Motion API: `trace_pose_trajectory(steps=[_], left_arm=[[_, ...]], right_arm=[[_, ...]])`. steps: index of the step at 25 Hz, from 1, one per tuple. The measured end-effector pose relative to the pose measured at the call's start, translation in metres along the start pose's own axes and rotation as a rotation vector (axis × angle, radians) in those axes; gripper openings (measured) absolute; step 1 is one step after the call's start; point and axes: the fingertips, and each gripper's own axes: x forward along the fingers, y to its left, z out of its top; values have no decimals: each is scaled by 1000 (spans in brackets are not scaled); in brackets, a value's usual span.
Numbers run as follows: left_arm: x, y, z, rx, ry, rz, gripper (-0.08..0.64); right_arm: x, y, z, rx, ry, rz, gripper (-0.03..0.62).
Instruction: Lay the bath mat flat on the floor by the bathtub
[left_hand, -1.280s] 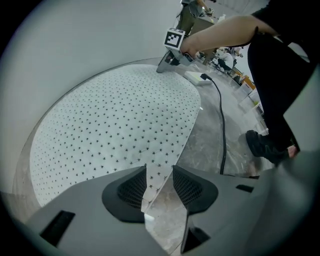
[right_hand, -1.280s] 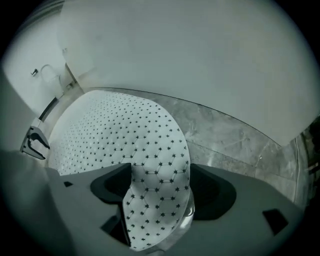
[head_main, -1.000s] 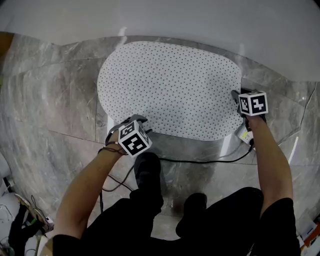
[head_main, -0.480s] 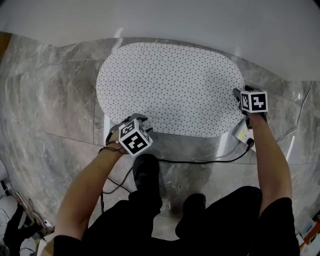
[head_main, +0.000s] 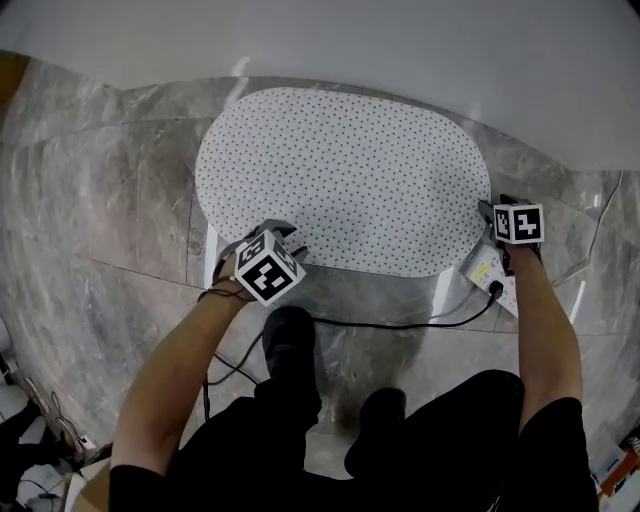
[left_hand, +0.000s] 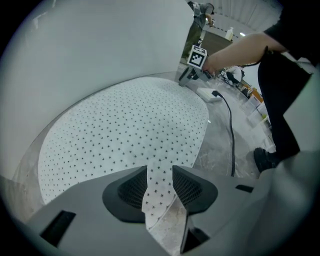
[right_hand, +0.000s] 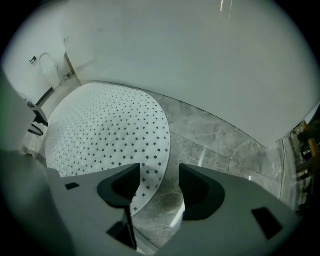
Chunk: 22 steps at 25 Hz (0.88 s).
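the mat (head_main: 340, 180) is seen spread flat on the floor (head_main: 100, 190), its far edge close along the bathtub (head_main: 400, 40), and the job looks all but done. at the near left rim, the left gripper (left_hand: 159, 182) is held pointing down with its fingers wide; a strip of rim lies in the gap but is not pinched. off the right end, the right gripper (right_hand: 159, 186) has just had its fingers opened. they are wide now, with only mat edge and bare floor showing between them, and nothing is held. here the danger lies: should the left gripper be drawn away at a slant, the rim could be snagged by a finger, and a fold flipped up or the whole mat dragged off line. a power strip (head_main: 487, 270) and its cable (head_main: 400, 322) lie just beside the right corner, so a careless sweep there could be caught on them and the corner nudged.
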Motion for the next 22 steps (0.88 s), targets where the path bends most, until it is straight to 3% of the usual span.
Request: trace_pose_trajectory(steps=[4, 7, 9, 11, 15, 19, 22], left_arm=[[-10, 14, 13, -68, -53, 30, 152], [-21, 26, 22, -53, -87, 115, 74], [-31, 32, 32, -54, -140, 156, 67], [-44, 39, 46, -95, -217, 176, 32], [-63, 55, 70, -207, -323, 198, 18], [-79, 70, 88, -236, -366, 245, 12], [-95, 75, 101, -295, -457, 245, 12]], right_arm=[[6, 27, 3, -41, -3, 71, 197], [7, 34, 4, -202, 30, 12, 164], [4, 38, 8, -306, 26, -30, 161], [-2, 48, 14, -349, -8, -38, 106], [-17, 69, 44, -321, -123, 21, 91], [-59, 90, 104, -206, -314, 115, 77], [-102, 109, 144, -161, -422, 179, 71]])
